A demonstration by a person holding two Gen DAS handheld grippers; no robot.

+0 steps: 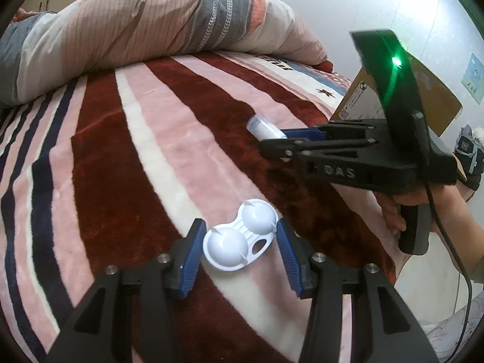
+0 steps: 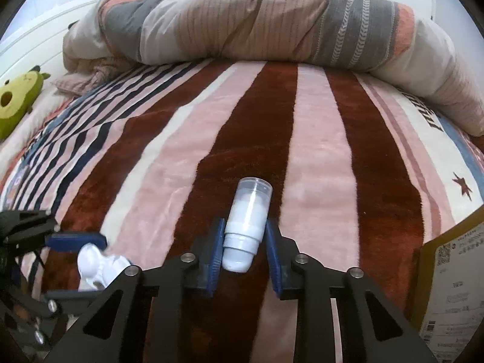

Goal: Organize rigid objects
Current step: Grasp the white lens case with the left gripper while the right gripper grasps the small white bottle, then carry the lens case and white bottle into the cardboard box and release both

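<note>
We have both tools down on the striped blanket (image 2: 317, 139) that covers the bed, working near its front edge. Our right gripper (image 2: 244, 243) is pinching the white bottle (image 2: 246, 227) with the clear cap: the blue pads sit against its lower body on both sides, the cap pointing away toward the rumpled duvet (image 2: 272, 24) at the far edge. The bottle appears lifted or just at the blanket; we cannot tell which.

Our left gripper (image 1: 239, 242) stands spread around the white two-cup case (image 1: 242, 236), which lies flat on a pink stripe. The right pad looks at or close to its edge, the left pad just apart, so the case is bracketed, not gripped.

By our reading the sorting is at an early stage: one object is secured, the other only lined up. A cardboard box (image 2: 453, 287) stands at the right edge, a likely destination, and nothing visible has gone in yet.
</note>
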